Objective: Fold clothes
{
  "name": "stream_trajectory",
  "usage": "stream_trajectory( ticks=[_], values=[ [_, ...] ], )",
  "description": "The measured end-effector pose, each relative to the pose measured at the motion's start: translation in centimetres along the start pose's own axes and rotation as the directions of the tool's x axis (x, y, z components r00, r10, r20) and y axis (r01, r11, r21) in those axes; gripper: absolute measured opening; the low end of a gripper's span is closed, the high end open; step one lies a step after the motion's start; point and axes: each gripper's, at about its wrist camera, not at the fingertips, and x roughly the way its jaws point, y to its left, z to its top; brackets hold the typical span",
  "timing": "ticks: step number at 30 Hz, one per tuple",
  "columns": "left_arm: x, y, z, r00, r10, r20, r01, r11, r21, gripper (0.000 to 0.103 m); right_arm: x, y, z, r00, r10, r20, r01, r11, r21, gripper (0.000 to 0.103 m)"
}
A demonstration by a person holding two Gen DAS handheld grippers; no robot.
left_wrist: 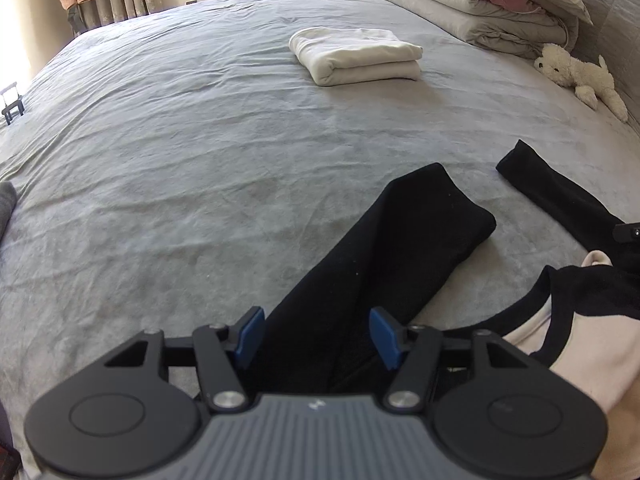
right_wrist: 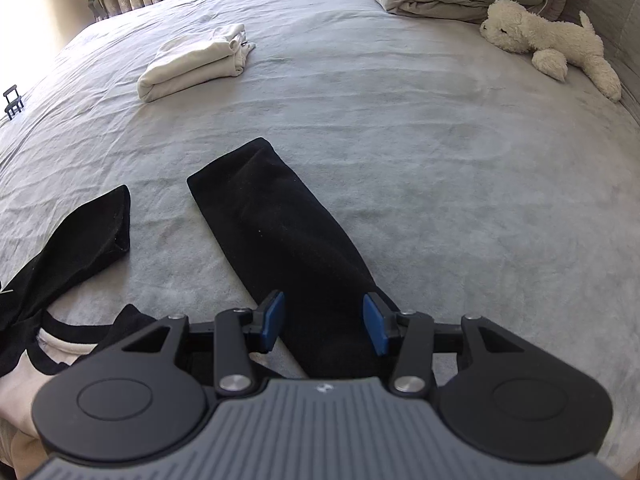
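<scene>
Both the left gripper (left_wrist: 316, 336) and right gripper (right_wrist: 324, 322) are hovering with jaws parted and empty over the limp black-sleeved top (right_wrist: 280, 236) lying on the bed (right_wrist: 440, 160), which is looking light, floppy, best pinched at sleeve edges.

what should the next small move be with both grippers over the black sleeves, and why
Probably lower and close each gripper on the sleeve below it. The left gripper and right gripper both stand open, pads clear of the cloth. The left sleeve and right sleeve of the black and cream top lie spread outward on the grey bedsheet, not yet folded in.
</scene>
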Motion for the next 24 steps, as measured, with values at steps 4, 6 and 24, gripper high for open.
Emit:
stream_trajectory(
  ticks=[4, 6, 24],
  values=[
    [2.0, -0.2, 0.7, 1.0, -0.006, -0.003, 0.006, 1.0, -0.019, 0.059, 2.2, 0.8, 0.9, 1.0, 0.0, -0.027, 0.0, 1.0, -0.012, 0.048],
    [3.0, -0.2, 1.0, 1.0, -0.01, -0.006, 0.01, 0.999, -0.033, 0.057, 3.2, 1.0, 1.1, 0.999, 0.002, -0.036, -0.002, 1.0, -0.014, 0.048],
    [1.2, 1.6, 0.2, 0.993, 0.093, 0.068, -0.079, 0.979, -0.187, 0.008, 2.2, 1.0, 0.5, 0.989, -0.118, 0.085, 0.124, 0.99, -0.07, 0.001]
  ],
)
